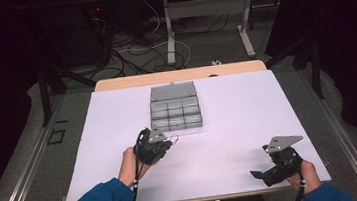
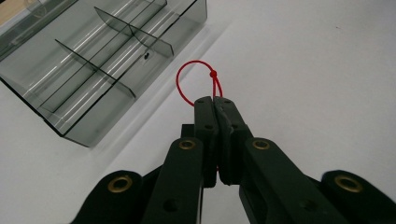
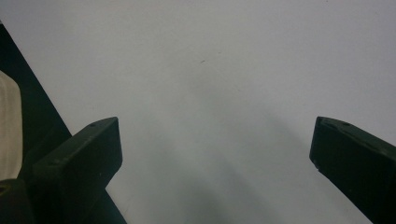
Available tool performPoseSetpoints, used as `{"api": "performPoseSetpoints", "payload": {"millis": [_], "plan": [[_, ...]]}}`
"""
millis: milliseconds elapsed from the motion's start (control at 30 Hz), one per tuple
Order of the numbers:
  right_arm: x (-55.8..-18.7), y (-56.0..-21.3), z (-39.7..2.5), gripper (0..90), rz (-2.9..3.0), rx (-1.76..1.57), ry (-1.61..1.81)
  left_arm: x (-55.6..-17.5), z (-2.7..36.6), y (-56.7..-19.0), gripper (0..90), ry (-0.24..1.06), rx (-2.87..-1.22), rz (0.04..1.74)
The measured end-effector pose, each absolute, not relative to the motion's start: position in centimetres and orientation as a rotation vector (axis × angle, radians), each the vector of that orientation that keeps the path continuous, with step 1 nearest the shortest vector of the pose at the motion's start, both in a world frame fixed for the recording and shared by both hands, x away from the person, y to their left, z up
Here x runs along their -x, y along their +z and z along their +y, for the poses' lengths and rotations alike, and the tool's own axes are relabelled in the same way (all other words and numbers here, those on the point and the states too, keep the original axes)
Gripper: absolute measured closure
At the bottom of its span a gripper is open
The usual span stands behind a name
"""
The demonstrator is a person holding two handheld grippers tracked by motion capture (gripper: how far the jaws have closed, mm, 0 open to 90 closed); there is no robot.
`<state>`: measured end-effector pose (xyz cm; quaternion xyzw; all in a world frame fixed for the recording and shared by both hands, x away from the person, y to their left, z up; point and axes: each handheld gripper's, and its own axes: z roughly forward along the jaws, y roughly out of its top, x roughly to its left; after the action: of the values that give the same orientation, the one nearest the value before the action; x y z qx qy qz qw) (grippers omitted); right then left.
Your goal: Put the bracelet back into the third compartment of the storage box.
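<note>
left gripper (image 1: 164, 147) jaws pinched tight on the red string loop (image 2: 196, 79) | loop sticks out past the tips toward 12 o'clock, long way running along the jaws | clear box (image 1: 175, 112) sits near at 11 o'clock on the white sheet (image 1: 249, 118) | right gripper (image 3: 212, 144) jaws wide apart, at 5 o'clock

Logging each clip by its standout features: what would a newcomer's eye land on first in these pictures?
First, the red string loop, the one spot of colour, pinched at its knotted end between the shut jaws of the left gripper above the white sheet. Next, the clear smoky compartment box lying open just beyond it, mid-table. The right gripper sits apart near the table's front right corner, jaws wide open with nothing between them.
</note>
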<state>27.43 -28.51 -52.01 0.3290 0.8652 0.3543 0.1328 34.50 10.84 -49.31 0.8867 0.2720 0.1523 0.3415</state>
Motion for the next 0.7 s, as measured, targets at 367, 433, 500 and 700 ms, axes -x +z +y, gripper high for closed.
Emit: {"api": "performPoseSetpoints", "payload": {"millis": [367,433,500,700], "plan": [[-27.5,-52.0,-28.5,1.8,2.515,-0.949,1.026,-35.3,10.3,-48.9,88.9,0.406,-2.288,0.705],[-27.5,-52.0,-28.5,1.9,2.513,-0.945,1.024,-35.4,10.1,-48.9,88.9,0.402,-2.290,0.704],[-27.5,-51.9,-28.5,1.9,2.512,-0.934,1.014,-35.6,10.0,-48.8,88.9,0.402,-2.292,0.702],[-27.3,-51.9,-28.4,1.9,2.511,-0.938,1.016,-36.0,9.6,-48.6,88.9,0.417,-2.289,0.692]]}}
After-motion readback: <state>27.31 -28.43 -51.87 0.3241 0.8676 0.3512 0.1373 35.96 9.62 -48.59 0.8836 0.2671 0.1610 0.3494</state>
